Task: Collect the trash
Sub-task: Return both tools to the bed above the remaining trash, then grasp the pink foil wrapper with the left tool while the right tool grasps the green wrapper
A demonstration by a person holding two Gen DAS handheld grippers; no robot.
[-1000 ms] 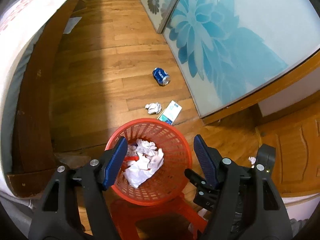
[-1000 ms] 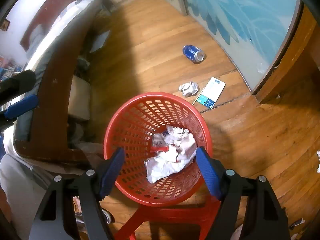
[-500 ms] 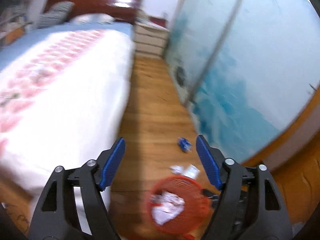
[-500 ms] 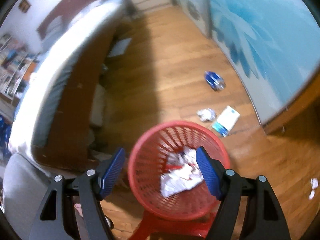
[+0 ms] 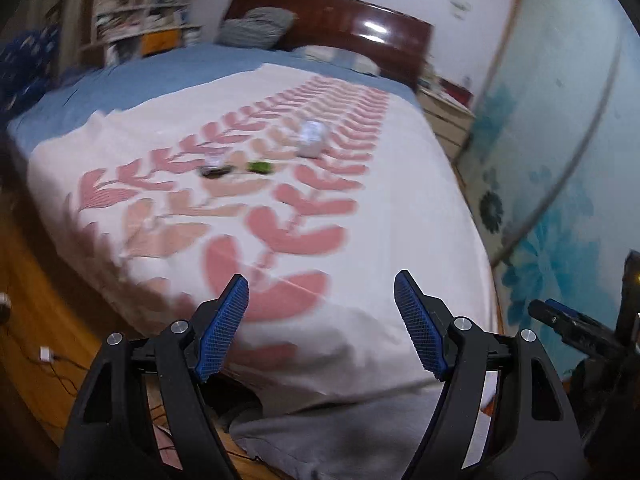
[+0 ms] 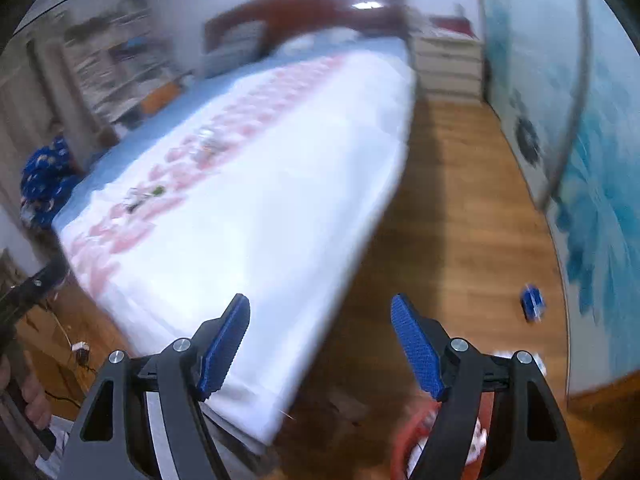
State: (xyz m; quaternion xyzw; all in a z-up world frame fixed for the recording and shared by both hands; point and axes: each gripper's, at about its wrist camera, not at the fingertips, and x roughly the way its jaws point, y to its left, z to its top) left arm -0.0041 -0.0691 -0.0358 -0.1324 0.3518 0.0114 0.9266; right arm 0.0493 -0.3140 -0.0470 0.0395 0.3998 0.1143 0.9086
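**Bedroom sweep: bin part-filled, bed and floor still littered**

Bedroom, blurred by motion: a bed [image 5: 360, 216] with a white spread printed in pink leaves fills the left wrist view, a dark wooden headboard [image 5: 360, 28] behind it and a blue flowered glass door [image 5: 568, 184] on the right. Three bits of trash lie near the middle of the spread: a white crumpled lump [image 5: 312, 139], a small green scrap [image 5: 260, 167] just beside a dark scrap [image 5: 215, 171] with something pale on top. What they are made of I cannot tell through the blur. The left gripper [image 5: 321, 325] hangs over the foot of the bed, well apart from them, its jaws apart and having just been opening, with nothing between them.

Across in the right wrist view the same bed runs off to the left, wooden floor [image 6: 460, 208] to the right. A blue can [image 6: 532, 303] lies on its side on the floor near the glass door. At the bottom edge a red bin [image 6: 416, 446] shows only in part, behind the gripper's finger, with white paper [image 6: 478, 440] in it. The right gripper [image 6: 320, 344] is also empty, jaws wide apart.

Judging from this, the job is partly done: some paper is binned, but the can and the bed's scraps remain, and the bed's scraps look likely to be next.
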